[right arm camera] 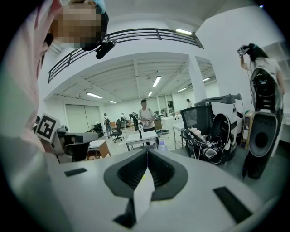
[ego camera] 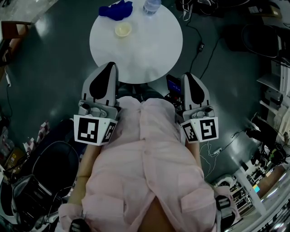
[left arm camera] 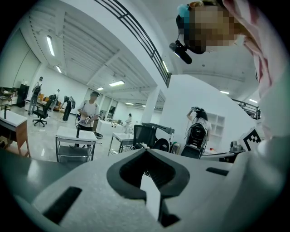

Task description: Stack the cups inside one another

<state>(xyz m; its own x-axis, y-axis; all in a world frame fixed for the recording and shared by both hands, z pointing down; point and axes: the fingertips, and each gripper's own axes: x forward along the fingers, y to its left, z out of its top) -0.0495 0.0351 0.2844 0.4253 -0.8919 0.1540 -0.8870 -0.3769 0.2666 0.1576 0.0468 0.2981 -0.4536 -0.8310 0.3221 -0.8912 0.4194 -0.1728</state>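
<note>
A pale yellow cup stands on the round white table, towards its far left, and I see it from above. Both grippers are held close to the person's pink-shirted torso, short of the table's near edge and well away from the cup. The left gripper has its jaws shut tip to tip with nothing between them; the left gripper view shows the same of the left gripper. The right gripper is also shut and empty, as the right gripper shows in its own view. Neither gripper view shows the cup.
A crumpled blue cloth and a clear water bottle sit at the table's far edge. Cables run over the dark floor at the right. A chair stands at the lower left. The gripper views show a hall with tables and people.
</note>
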